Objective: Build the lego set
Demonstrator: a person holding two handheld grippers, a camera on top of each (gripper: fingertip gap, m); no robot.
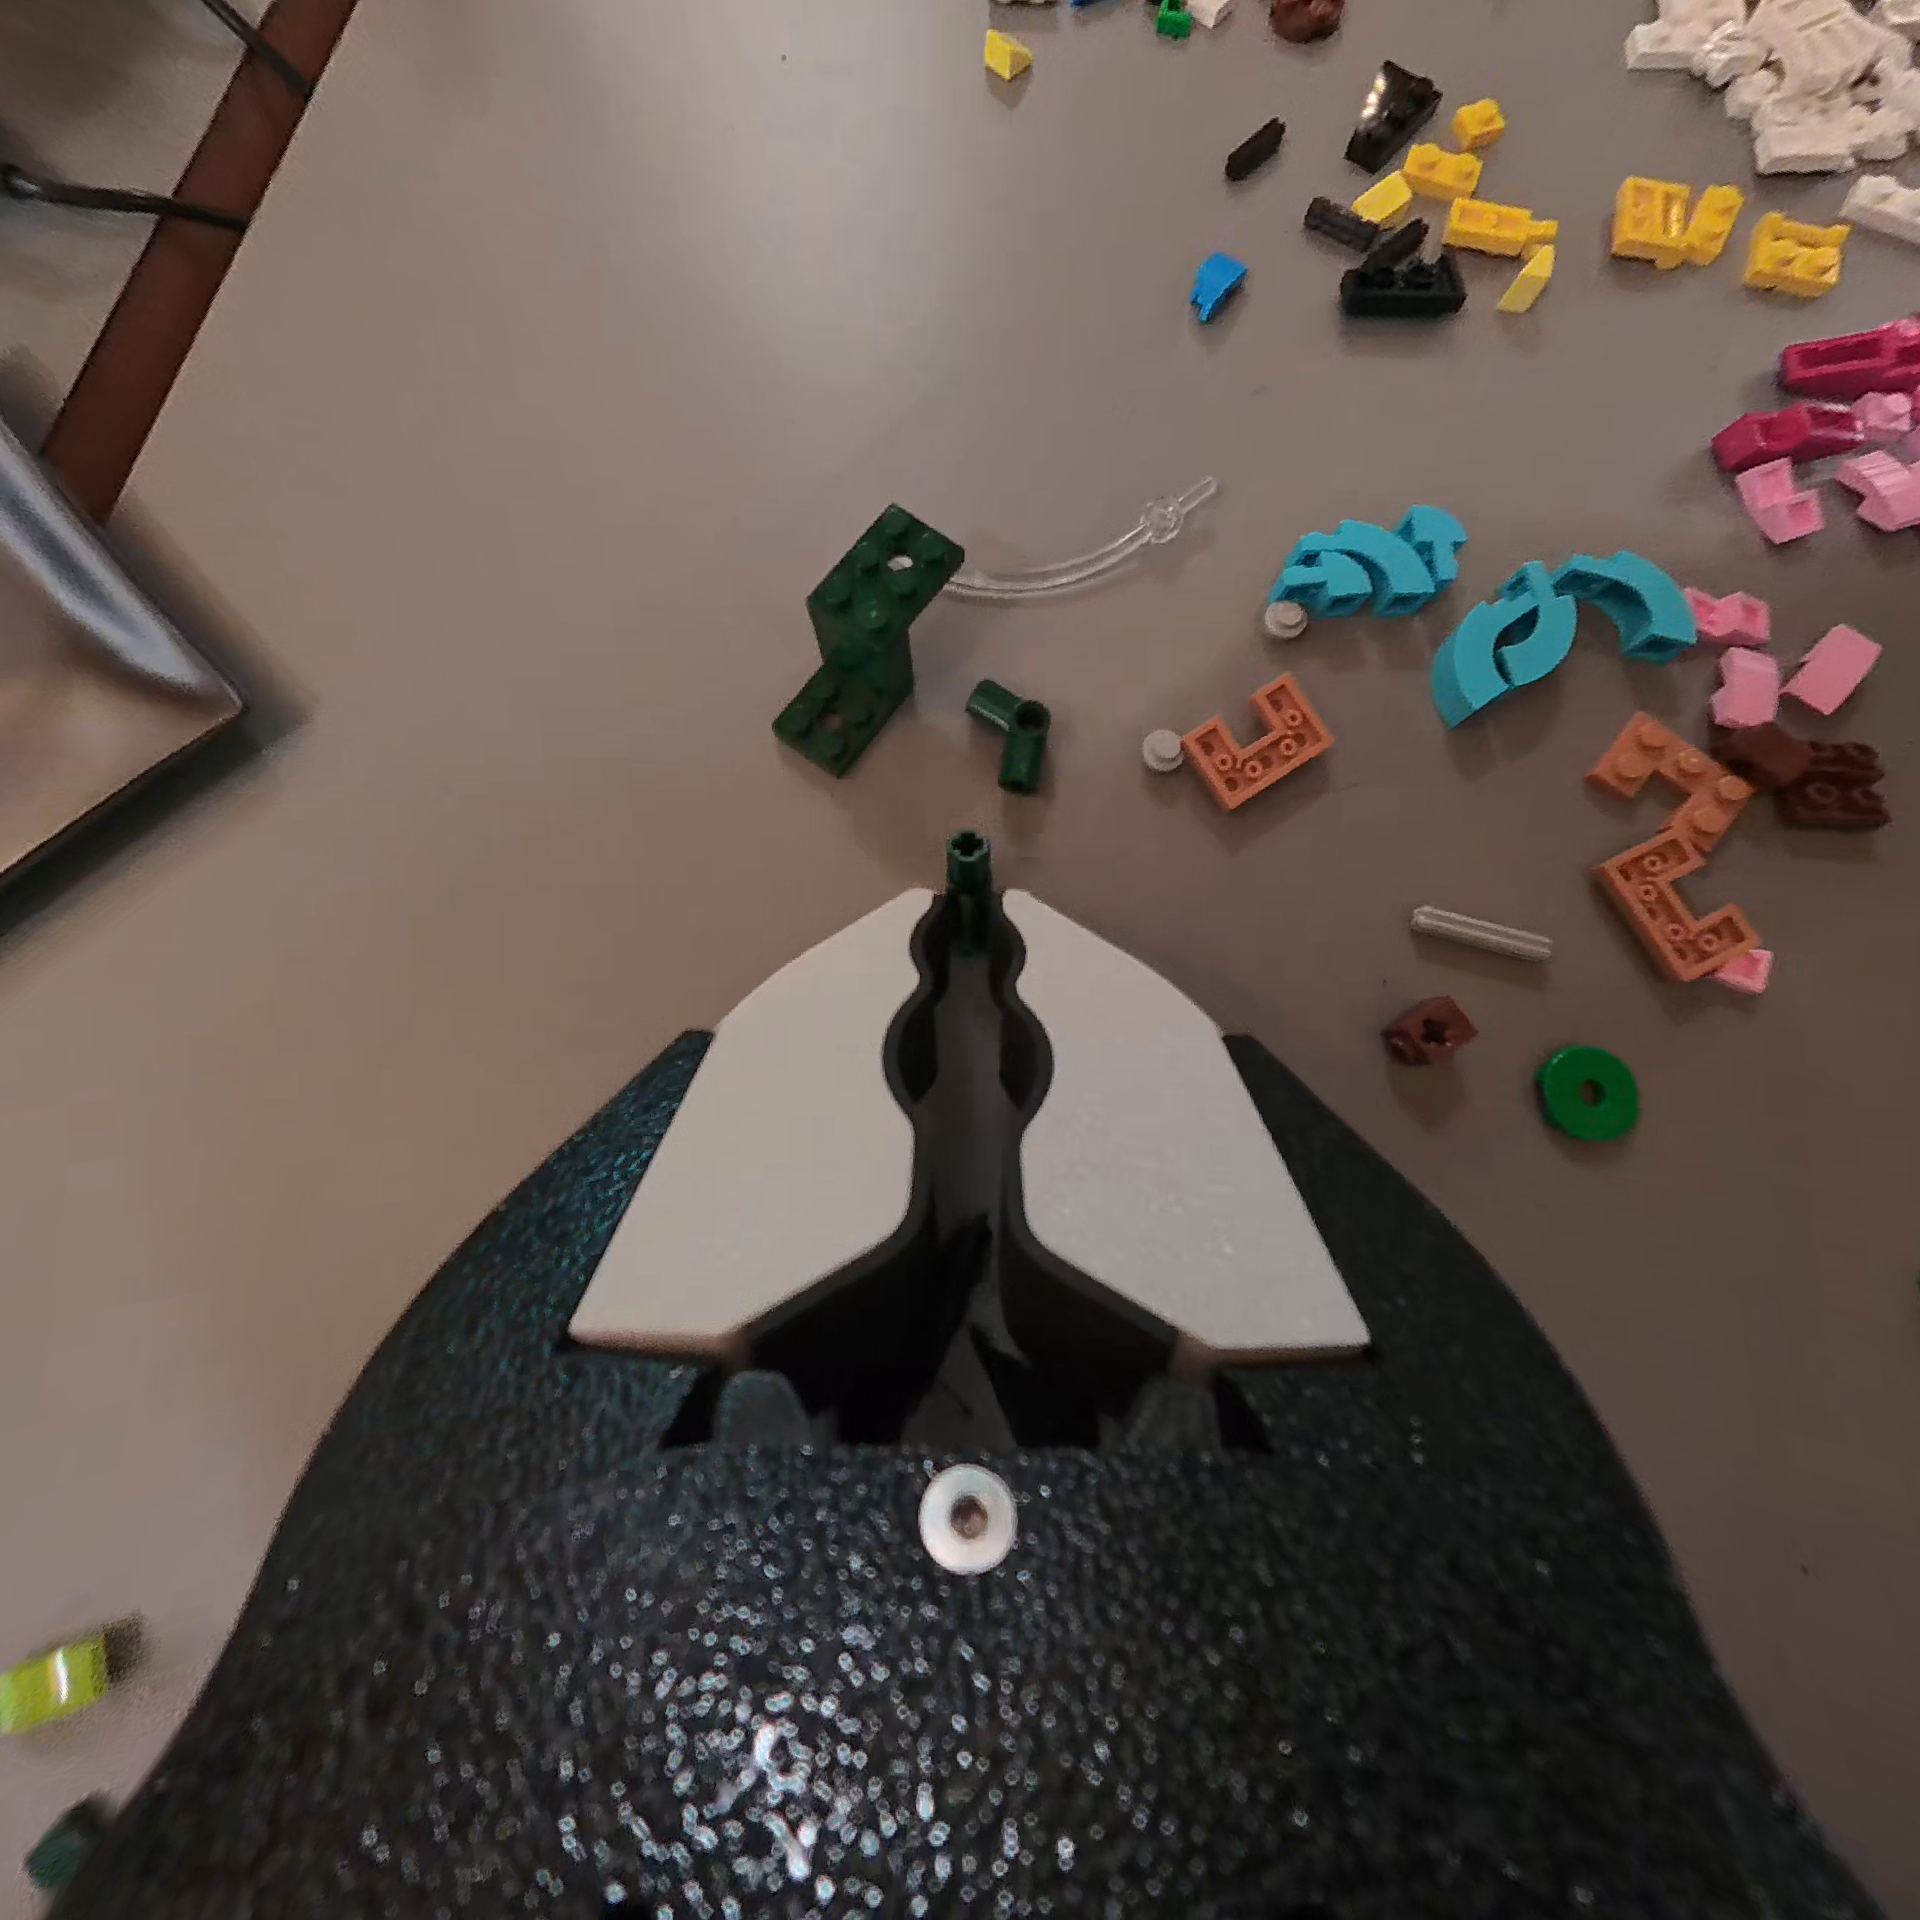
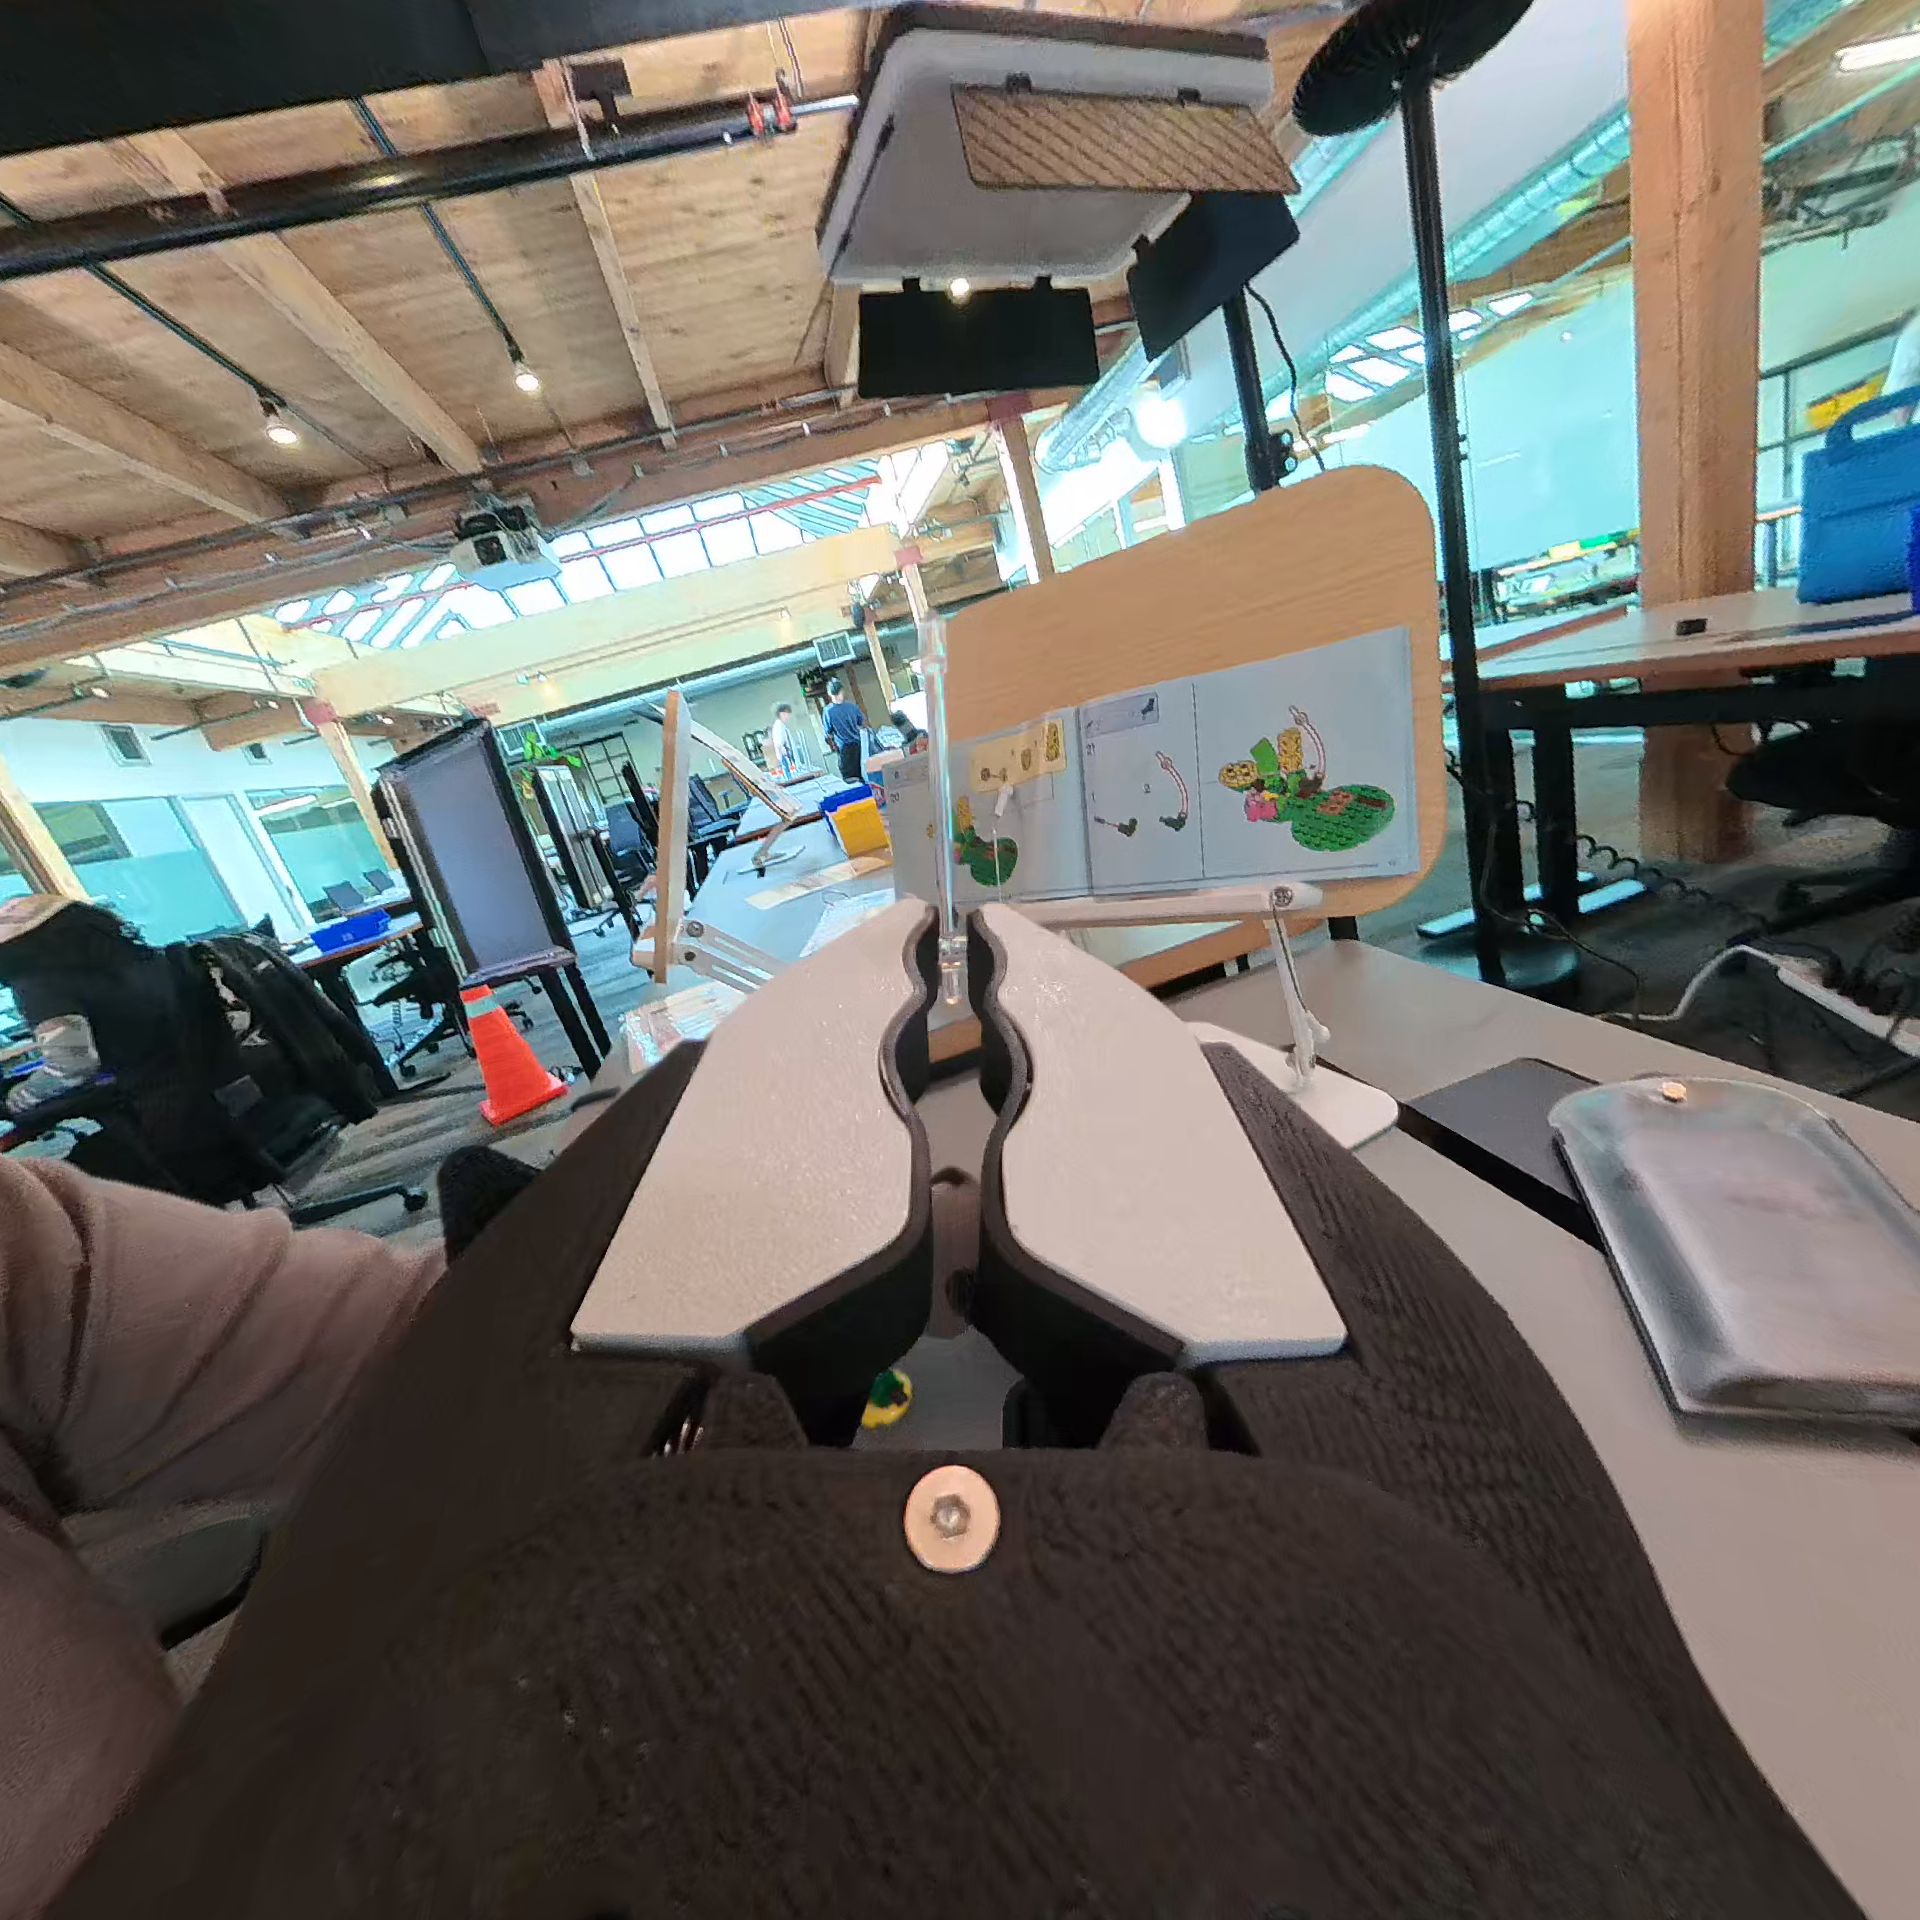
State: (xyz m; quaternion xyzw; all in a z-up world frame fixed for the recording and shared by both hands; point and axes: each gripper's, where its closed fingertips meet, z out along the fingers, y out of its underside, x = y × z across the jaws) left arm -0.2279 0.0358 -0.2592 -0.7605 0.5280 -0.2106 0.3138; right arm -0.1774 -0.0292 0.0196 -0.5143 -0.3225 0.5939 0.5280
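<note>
In the left wrist view my left gripper (image 1: 968,902) is shut on a small dark green connector piece (image 1: 968,878), whose end sticks out past the fingertips above the grey table. Ahead lie a dark green bracket of plates (image 1: 868,636), a dark green angled connector (image 1: 1013,730) and a clear curved bar (image 1: 1081,551). In the right wrist view my right gripper (image 2: 952,925) is shut on a clear straight rod (image 2: 940,790) that stands upright from the tips. It is raised and points at the open instruction booklet (image 2: 1164,790) on a stand.
Loose bricks lie right of the left gripper: teal arches (image 1: 1558,634), orange plates (image 1: 1257,740), yellow (image 1: 1673,220), pink (image 1: 1787,665), white (image 1: 1787,78), a green ring (image 1: 1587,1093), a grey axle (image 1: 1481,932). A black phone (image 2: 1496,1138) and grey pouch (image 2: 1745,1247) lie right. A sleeve (image 2: 156,1403) is left. Some 30 cm of space lies between my two pairs of fingers. The clear curved bar (image 1: 1081,551) lies around 8 cm away from my left fingertips.
</note>
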